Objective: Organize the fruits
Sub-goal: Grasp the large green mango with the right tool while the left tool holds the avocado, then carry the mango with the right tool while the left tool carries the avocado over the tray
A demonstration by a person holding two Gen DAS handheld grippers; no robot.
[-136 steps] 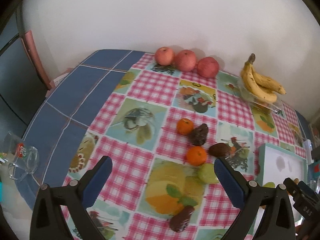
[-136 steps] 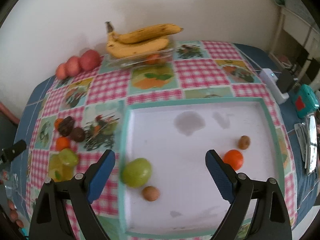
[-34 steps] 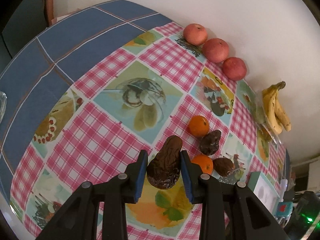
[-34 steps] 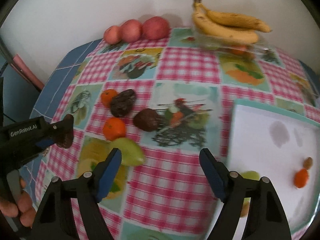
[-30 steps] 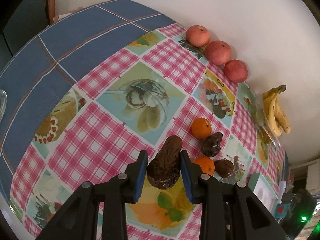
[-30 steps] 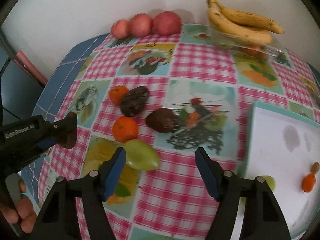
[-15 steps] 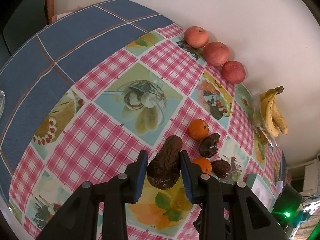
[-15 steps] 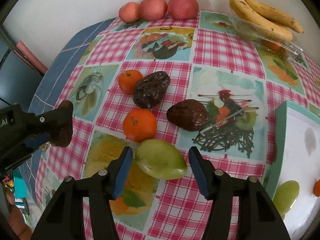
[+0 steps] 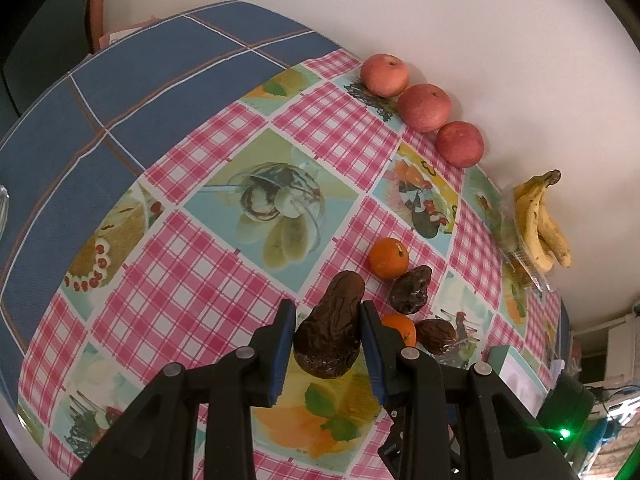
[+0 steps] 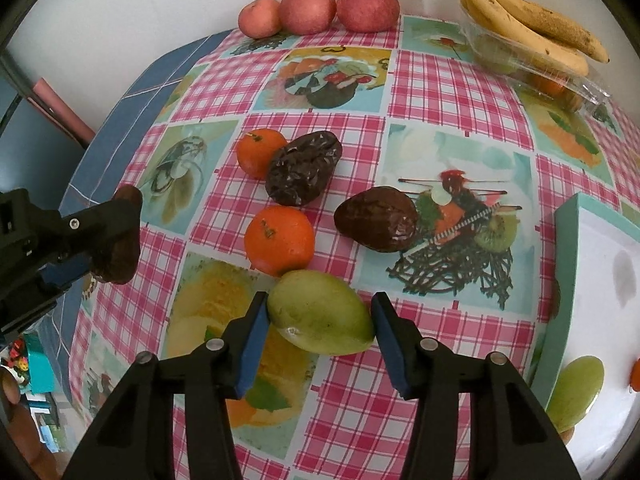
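Holding a wrinkled dark fruit [image 9: 330,330] in my left tongs [image 9: 328,344], I see both blue pads pressed against its sides, so it is clamped and lifted off the counter [image 9: 168,272]. My right tongs [image 10: 318,330] are closing around a green mango [image 10: 320,312] that lies on the checked cloth between the pads; the left pad sits right at its skin and the right pad at its tip, though I cannot tell that they squeeze it yet.

Just beyond the mango an orange [image 10: 279,239] touches it, and a second orange [image 10: 259,152] lies farther back against another dark wrinkled fruit [image 10: 304,167]. A third dark fruit [image 10: 376,218] rests to the right of them, apart from the mango. Three red apples [image 10: 316,6] sit in a row along the counter's far edge by the wall, and a bunch of bananas [image 10: 528,20] lies on a clear plastic box [image 10: 560,76] toward the far right corner.

At the counter's right edge stands a white tray with a teal rim [image 10: 564,264]; inside it, near its left wall, lies another green fruit [image 10: 574,392].
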